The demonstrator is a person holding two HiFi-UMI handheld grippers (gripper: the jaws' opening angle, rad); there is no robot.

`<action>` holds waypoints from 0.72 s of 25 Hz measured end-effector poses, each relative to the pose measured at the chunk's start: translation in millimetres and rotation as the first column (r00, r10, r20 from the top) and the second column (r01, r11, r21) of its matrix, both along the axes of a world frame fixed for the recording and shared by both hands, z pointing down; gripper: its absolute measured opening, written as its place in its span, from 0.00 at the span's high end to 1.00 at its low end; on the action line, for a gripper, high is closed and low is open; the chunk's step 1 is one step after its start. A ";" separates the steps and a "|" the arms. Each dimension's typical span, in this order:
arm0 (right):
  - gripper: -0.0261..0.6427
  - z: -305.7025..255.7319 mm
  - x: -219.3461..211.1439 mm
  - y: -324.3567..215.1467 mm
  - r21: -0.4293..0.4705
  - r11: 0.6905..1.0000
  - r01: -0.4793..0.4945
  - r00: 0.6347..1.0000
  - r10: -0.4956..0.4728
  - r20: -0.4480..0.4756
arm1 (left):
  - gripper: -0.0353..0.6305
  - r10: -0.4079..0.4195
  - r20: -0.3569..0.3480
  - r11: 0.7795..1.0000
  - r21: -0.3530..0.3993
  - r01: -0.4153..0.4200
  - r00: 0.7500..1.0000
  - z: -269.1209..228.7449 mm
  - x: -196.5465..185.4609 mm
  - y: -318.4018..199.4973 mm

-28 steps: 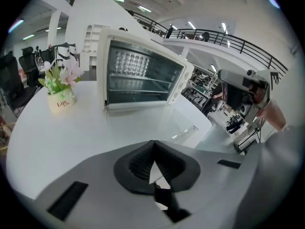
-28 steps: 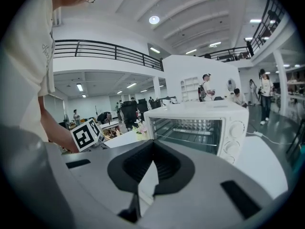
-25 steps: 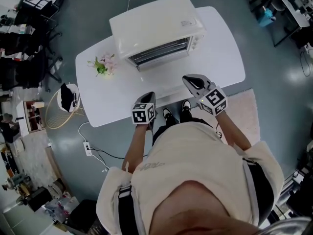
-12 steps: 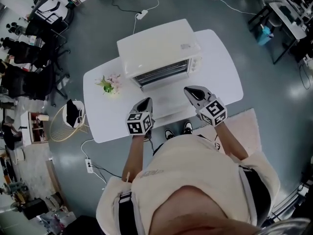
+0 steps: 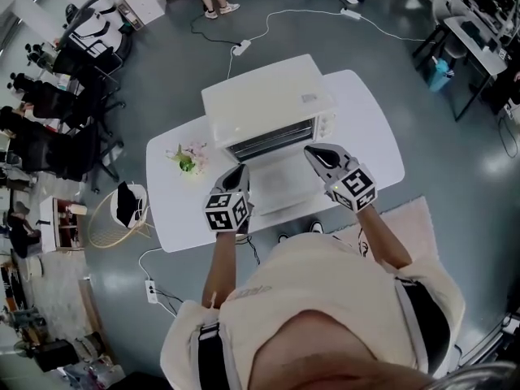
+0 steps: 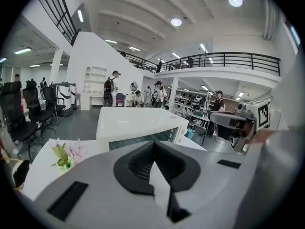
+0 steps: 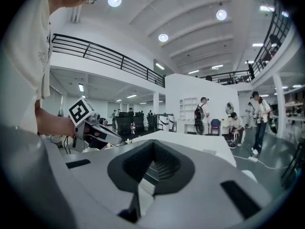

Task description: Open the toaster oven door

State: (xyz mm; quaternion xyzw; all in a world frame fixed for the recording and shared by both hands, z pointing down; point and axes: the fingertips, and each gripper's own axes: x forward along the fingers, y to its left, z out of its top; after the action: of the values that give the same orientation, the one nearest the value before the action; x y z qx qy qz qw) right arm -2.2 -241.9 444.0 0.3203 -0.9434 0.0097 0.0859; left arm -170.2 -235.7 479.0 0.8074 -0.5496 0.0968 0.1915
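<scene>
The left gripper [image 5: 240, 170] and right gripper [image 5: 314, 152] are held over the table [image 5: 370, 128], flanking the oven's [image 5: 264, 104] lowered door [image 5: 280, 179]. Both pairs of jaws are pressed together, empty.

Both have closed in on the toaster oven [image 5: 264, 104]. The left gripper [image 5: 236, 171] now noses up by the left end of the lowered door [image 5: 280, 177], and the right gripper [image 5: 315, 152] is just beside its right end. A second ago they hung back at the tabletop's [image 5: 374, 149] near edge. The shoes [image 5: 313, 227] seem mostly hidden now.
</scene>
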 end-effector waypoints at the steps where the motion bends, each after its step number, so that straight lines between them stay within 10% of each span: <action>1: 0.95 -4.6 -1.4 -2.2 0.011 1.000 0.001 1.000 -0.001 0.002 | 0.92 0.001 0.008 1.000 0.011 -0.001 1.000 -4.7 -1.1 -2.0; 18: 0.95 -77.5 1.0 -4.9 0.138 0.990 -0.001 0.997 -0.010 0.076 | 0.92 -0.016 0.006 0.974 0.226 0.015 1.000 -91.6 -12.9 -6.7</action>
State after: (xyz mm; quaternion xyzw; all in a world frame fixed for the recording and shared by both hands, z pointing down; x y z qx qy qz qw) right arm -1.1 -246.7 366.5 0.3227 -0.9451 -0.0433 0.0276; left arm -183.1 -242.4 387.4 0.8193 -0.5641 0.0355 0.0970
